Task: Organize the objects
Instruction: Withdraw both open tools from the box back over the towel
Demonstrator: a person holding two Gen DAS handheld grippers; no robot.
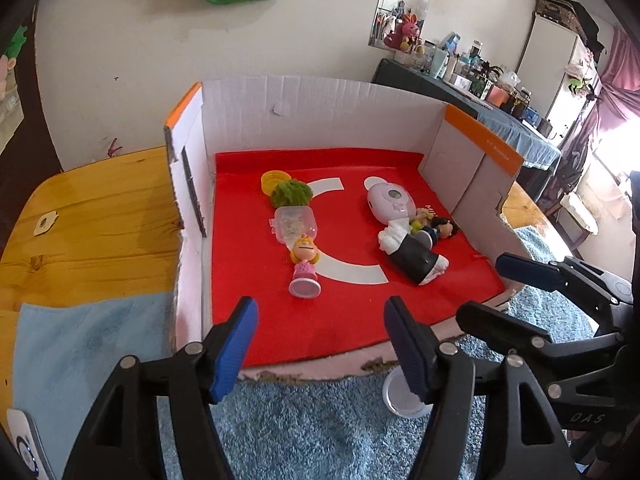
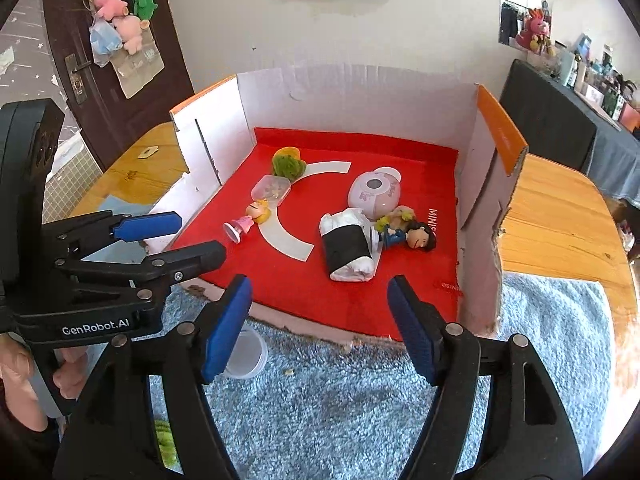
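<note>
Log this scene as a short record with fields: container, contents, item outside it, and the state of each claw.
container: open white cardboard box with red liner
left row: green fuzzy ball, clear plastic case, blonde pink-dress figurine, lying down
right group: pink round gadget, black-and-white cloth roll, dark-haired doll
outside: white round lid on blue fluffy rug
left claw: open, empty
right claw: open, empty
</note>
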